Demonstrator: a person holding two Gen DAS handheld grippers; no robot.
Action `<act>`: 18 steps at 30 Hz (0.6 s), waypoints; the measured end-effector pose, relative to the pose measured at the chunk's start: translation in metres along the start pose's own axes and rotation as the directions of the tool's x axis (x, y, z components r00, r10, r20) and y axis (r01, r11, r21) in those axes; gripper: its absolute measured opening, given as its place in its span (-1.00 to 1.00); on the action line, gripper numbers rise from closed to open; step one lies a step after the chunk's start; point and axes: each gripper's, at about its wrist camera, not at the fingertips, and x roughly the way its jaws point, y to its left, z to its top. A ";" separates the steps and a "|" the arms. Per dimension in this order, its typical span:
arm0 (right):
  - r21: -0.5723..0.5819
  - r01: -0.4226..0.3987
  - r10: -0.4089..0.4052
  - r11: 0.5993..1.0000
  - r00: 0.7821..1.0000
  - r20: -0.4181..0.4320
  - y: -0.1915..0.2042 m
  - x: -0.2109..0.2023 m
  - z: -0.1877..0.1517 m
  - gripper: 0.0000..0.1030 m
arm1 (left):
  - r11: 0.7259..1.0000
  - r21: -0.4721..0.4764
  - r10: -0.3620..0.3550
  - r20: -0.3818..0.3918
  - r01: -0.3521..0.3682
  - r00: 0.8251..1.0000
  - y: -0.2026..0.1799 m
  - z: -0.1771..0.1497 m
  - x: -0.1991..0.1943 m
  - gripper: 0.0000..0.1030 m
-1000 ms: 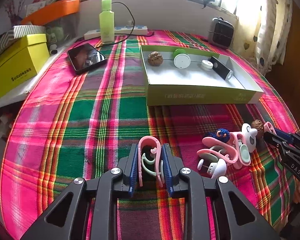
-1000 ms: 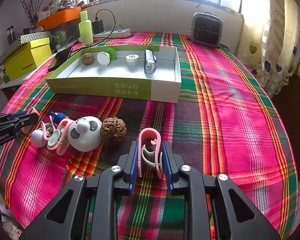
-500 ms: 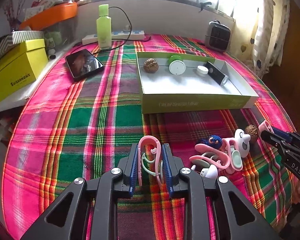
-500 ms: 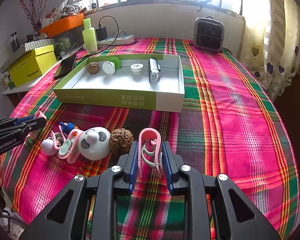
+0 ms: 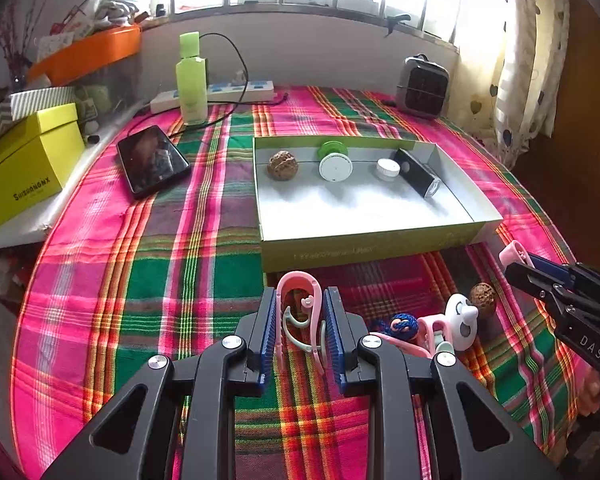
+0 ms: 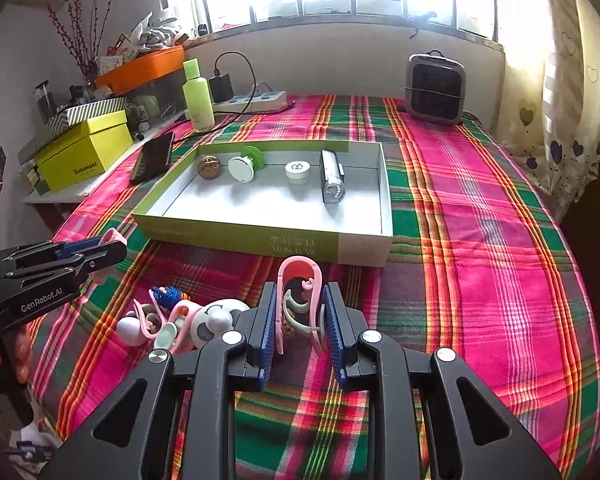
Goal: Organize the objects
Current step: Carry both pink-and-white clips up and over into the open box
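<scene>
Both grippers have lifted a bit, left gripper [image 5: 300, 332] and right gripper [image 6: 298, 330] each pinching a pink clip [image 5: 299, 300] upright between the fingers. Tray [image 5: 364, 246] lies just ahead of both, its long side facing them.

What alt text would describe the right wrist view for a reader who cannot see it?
The right hand-held gripper holds a pink clip above a plaid tablecloth. Ahead lies a shallow green tray; small toys lie at left.
</scene>
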 end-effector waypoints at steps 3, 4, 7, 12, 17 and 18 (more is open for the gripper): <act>-0.007 -0.012 0.012 1.000 1.000 0.005 0.003 0.002 0.006 -0.53 | 1.000 0.000 -0.014 0.005 0.014 1.000 -0.003 0.005 0.001 -0.58; -0.010 -0.015 0.015 1.000 1.000 0.007 0.004 0.002 0.008 -0.53 | 1.000 0.001 -0.017 0.006 0.017 1.000 -0.004 0.007 0.001 -0.58; -0.016 -0.026 0.026 1.000 1.000 0.010 0.006 0.004 0.012 -0.53 | 1.000 0.005 -0.016 0.009 0.016 1.000 -0.007 0.012 0.004 -0.58; -0.024 -0.043 0.043 0.999 0.999 0.006 0.008 0.011 0.021 -0.53 | 1.000 0.006 -0.025 0.012 0.025 1.000 -0.009 0.022 0.009 -0.58; -0.022 -0.062 0.063 0.998 0.998 0.008 0.009 0.020 0.033 -0.53 | 0.999 -0.002 -0.036 0.007 0.036 0.999 -0.010 0.033 0.018 -0.58; -0.025 -0.065 0.065 0.998 0.998 0.009 0.009 0.021 0.035 -0.53 | 0.999 0.000 -0.037 0.008 0.037 0.999 -0.011 0.036 0.019 -0.58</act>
